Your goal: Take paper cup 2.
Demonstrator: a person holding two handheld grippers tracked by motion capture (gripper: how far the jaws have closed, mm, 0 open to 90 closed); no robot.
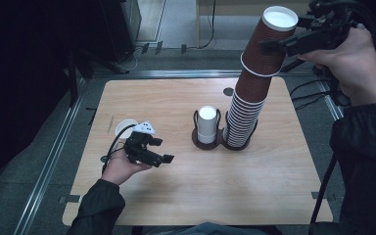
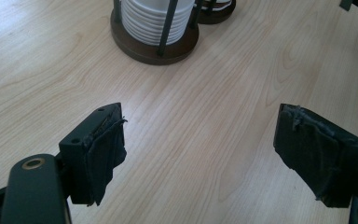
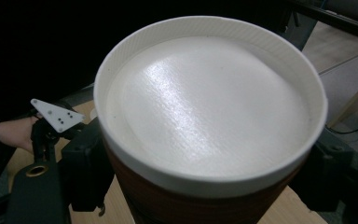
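The tabletop (image 1: 186,196) is pale wood with rounded corners, and a person's dark-sleeved forearms come in at its near edge.

Right of its middle a tall stack (image 1: 247,110) of upside-down brown cups rises from a dark round holder (image 1: 239,143) with thin upright rods. The stack's lower part shows white rims packed close together.

Above the stack, the right claw (image 1: 274,45) is closed around a brown cup (image 1: 270,41), held upside down with its white base facing up. The cup's mouth still overlaps the top of the stack. In the right gripper view the cup's white base (image 3: 209,100) sits between the two black jaws, which press its brown sides.

Just left of the tall stack stands a short stack of white cups (image 1: 207,124) in a second dark holder (image 1: 206,139), joined to the first. In the left gripper view this white stack (image 2: 154,21) and its brown base are near the top edge, ahead of the jaws.

The left claw (image 1: 157,151) hangs low over the left part of the tabletop, its jaws spread wide with nothing between them; its pads (image 2: 107,156) look frayed. A grey three-cornered plate (image 1: 146,128) tops it.

A single white cup (image 1: 124,128) stands upright just behind the left hand (image 1: 122,166), mouth open upward.
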